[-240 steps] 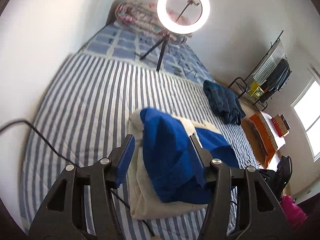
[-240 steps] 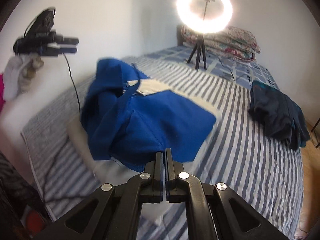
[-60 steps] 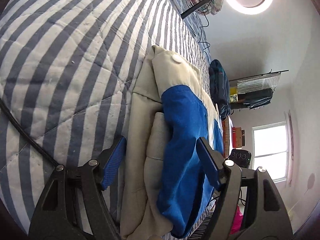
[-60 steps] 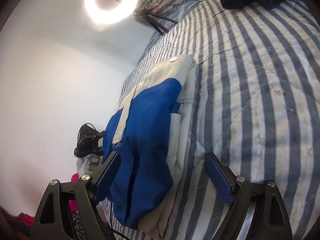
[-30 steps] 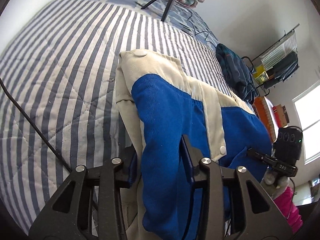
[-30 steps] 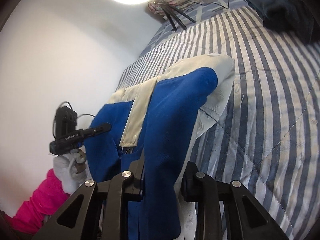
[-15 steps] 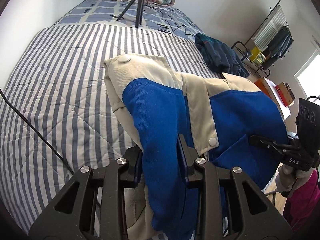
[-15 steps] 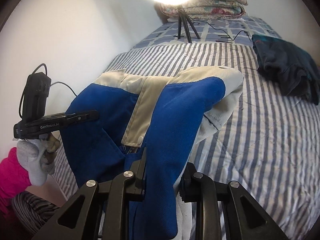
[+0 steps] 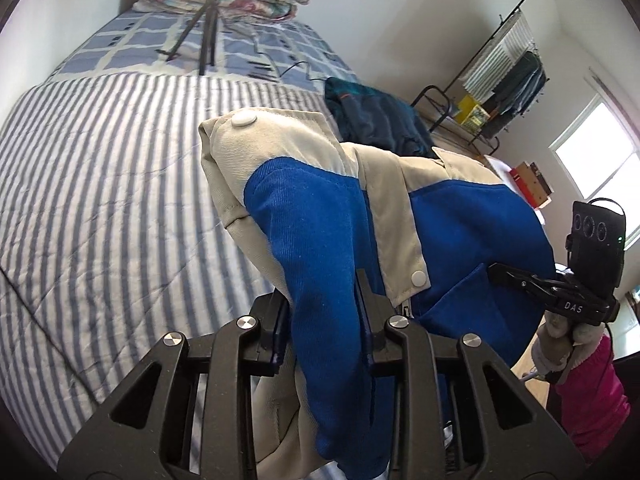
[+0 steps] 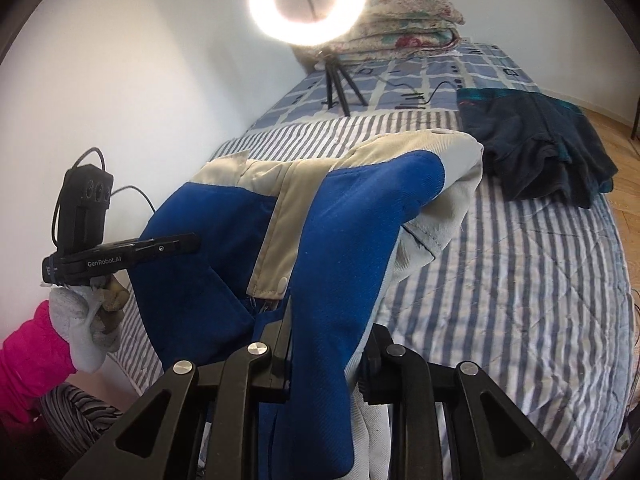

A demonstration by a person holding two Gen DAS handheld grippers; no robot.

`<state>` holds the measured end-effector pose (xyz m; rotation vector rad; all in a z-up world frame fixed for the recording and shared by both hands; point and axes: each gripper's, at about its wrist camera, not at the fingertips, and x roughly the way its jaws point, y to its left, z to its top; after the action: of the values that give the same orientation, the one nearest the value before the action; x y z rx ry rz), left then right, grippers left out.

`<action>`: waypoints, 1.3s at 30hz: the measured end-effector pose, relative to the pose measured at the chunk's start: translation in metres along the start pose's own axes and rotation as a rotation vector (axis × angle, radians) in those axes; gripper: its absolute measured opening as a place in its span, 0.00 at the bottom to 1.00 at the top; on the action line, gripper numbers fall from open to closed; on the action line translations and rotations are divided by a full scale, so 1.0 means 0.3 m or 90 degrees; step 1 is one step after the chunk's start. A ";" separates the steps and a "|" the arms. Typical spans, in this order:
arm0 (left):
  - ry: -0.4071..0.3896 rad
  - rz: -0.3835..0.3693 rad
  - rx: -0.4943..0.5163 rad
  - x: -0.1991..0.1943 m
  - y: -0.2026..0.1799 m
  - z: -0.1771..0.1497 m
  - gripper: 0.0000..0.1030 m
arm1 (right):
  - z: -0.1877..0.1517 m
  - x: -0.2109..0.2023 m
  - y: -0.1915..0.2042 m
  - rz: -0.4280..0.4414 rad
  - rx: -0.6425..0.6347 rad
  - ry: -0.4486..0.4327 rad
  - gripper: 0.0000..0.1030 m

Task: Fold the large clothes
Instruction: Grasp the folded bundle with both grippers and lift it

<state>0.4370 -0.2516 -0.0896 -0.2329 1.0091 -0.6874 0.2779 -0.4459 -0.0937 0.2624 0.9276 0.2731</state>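
Blue-and-cream jacket (image 9: 320, 216) is hanging up off the bed (image 9: 100, 184), held at two points. I am seeing the left claw (image 9: 320, 320) clamping a blue fold of it, with cloth bulging out between both fingers (image 9: 370, 320) and spilling down over the claw body. In the right wrist view, the right claw (image 10: 328, 344) is pinching another blue fold the same way, with cream lining trailing beside its right finger.

Each claw is showing up in the other's camera: the right one (image 9: 560, 296) is sitting at the far right of the left view, its tip against the blue cloth, gripped by a gloved hand (image 9: 564, 344) with a pink sleeve. The left one (image 10: 120, 256) is appearing at the left of the right view, also touching the jacket.

A cream strip with a white snap button (image 9: 419, 278) is running down the jacket front between the two grips. A second button (image 9: 245, 120) is sitting on the cream end pointing toward the head of the bed.

A dark pile of clothes (image 10: 536, 140) is lying on the striped cover, well apart from the jacket. A ring light (image 10: 307, 0) on a tripod (image 10: 338, 80) is standing on the bed near folded floral bedding (image 10: 400, 24).
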 end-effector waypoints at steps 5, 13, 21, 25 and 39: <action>-0.008 -0.035 0.010 0.078 -0.061 0.111 0.26 | 0.064 -0.064 -0.131 -0.001 0.022 -0.031 0.22; -0.033 -0.084 0.025 0.230 -0.159 0.319 0.25 | 0.212 -0.118 -0.342 -0.017 0.035 -0.072 0.22; -0.045 -0.113 0.048 0.413 -0.235 0.527 0.24 | 0.349 -0.153 -0.558 -0.020 0.069 -0.117 0.21; -0.054 -0.122 0.050 0.502 -0.273 0.619 0.24 | 0.427 -0.156 -0.656 -0.032 0.085 -0.137 0.21; -0.094 -0.133 0.045 0.828 -0.343 0.961 0.24 | 0.717 -0.084 -0.947 -0.083 0.103 -0.204 0.21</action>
<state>0.7214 -0.5230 -0.0608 -0.3258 0.8248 -0.8804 0.4720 -0.7422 -0.0474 0.3808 0.6461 0.0330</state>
